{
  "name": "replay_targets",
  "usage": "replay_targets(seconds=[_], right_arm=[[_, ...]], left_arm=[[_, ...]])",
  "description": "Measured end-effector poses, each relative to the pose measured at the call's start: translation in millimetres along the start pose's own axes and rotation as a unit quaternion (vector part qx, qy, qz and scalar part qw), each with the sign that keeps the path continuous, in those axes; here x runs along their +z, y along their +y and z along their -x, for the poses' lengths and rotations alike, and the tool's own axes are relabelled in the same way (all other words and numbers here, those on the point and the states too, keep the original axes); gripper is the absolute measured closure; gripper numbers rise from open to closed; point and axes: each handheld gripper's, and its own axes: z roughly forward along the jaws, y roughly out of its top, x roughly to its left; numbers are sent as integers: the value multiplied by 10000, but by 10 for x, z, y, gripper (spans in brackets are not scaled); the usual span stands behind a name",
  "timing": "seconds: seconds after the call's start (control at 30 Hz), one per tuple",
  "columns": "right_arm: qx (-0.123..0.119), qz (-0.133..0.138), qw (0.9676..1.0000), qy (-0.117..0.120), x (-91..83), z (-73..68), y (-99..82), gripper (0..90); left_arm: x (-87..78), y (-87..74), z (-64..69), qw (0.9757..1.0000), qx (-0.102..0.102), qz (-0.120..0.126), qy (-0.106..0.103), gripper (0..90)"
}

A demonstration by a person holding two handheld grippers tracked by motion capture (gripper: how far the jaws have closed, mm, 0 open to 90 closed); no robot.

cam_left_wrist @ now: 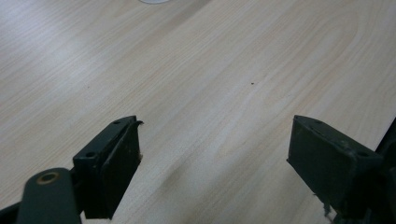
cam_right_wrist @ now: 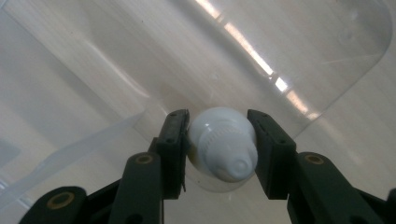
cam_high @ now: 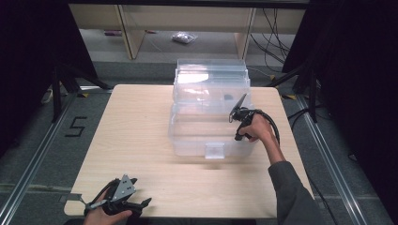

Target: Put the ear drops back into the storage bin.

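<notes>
One wooden table (cam_high: 141,140) carries everything I work with. At its far middle stands a clear plastic box (cam_high: 209,112), my landmark. My right gripper (cam_high: 238,114) reaches into the box from its right side, its jaws clamped on a white bulb (cam_right_wrist: 223,142) that hangs above the box floor. My left gripper (cam_high: 123,202) rests well short of the box at the table's near edge, jaws (cam_left_wrist: 215,172) spread wide over bare wood.
</notes>
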Motion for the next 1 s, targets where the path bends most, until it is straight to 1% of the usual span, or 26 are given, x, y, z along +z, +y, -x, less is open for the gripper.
replay_targets(seconds=[0.03,0.1,0.13,0.17,0.2,0.27,0.3,0.33,0.37,0.4,0.43,0.47,0.5,0.57,0.6,0.63,0.67,0.7,0.73,0.77,0.8,0.83,0.87,0.93,0.97,1.0], right_arm=[[128,-43,9999,1,-5,-20,2,601],[187,-65,9998,19,-12,-36,8,601],[82,21,10000,52,5,-28,8,600],[92,-18,10000,31,-1,-35,11,600],[92,-18,10000,31,-1,-35,11,600],[-84,0,10000,41,-1,-34,19,599],[20,-17,10000,55,-5,-46,13,598],[121,-78,9999,8,-16,-51,7,598],[121,-78,9999,8,-16,-51,7,598],[-279,81,9996,9,-11,9,7,589],[-279,81,9996,9,-11,9,7,589],[124,-75,9999,14,-40,-39,-8,562],[167,65,9998,59,-77,-52,-14,519],[158,100,9998,2,-115,-61,-23,502],[183,87,9998,1,-135,-64,-24,484],[134,143,9998,-43,-152,-55,-28,467],[230,123,9996,-51,-187,-63,-25,454],[229,221,9995,-90,-209,-58,-27,444],[229,221,9995,-90,-209,-58,-27,444],[140,367,9992,-65,-260,-46,-25,415],[140,367,9992,-65,-260,-46,-25,415],[98,438,9989,-147,-309,-57,-30,383],[39,463,9988,-156,-335,-61,-29,376],[50,531,9984,-169,-356,-80,-31,366],[-46,578,9981,-188,-396,-101,-38,350],[-46,578,9981,-188,-396,-101,-38,350]], left_arm=[[-2,1,-2,10000,16,0,-3,163],[-3,1,-3,10000,22,-5,-2,164],[-1,1,-3,10000,26,-4,-3,164],[4,-3,4,10000,-49,-1,-6,164],[4,-3,4,10000,-49,-1,-6,163],[0,-1,4,10000,-39,2,-3,164],[2,1,-7,10000,28,-1,-17,164],[9,0,-6,10000,20,13,1,163],[9,0,-6,10000,20,13,1,163],[3,-2,6,10000,-57,11,-9,164],[3,-2,6,10000,-57,11,-9,163],[0,0,1,10000,-16,3,-7,163],[2,4,-4,10000,9,-23,1,163],[17,-2,4,10000,-55,2,-2,163],[15,-1,-1,10000,-27,-3,5,163],[2,5,-5,10000,23,-33,19,163],[2,5,-5,10000,23,-33,19,163],[2,5,-9,10000,50,-56,31,163],[2,5,-9,10000,50,-56,31,163],[8,4,-4,10000,24,-34,41,163],[5,4,-4,10000,9,-23,29,163],[1,5,-7,10000,12,-27,11,163],[0,4,-3,10000,-7,-16,16,163],[-1,4,-5,10000,8,-28,13,163],[-9,6,-8,10000,28,-57,-1,163],[-2,4,-4,10000,-10,-11,-8,163]])
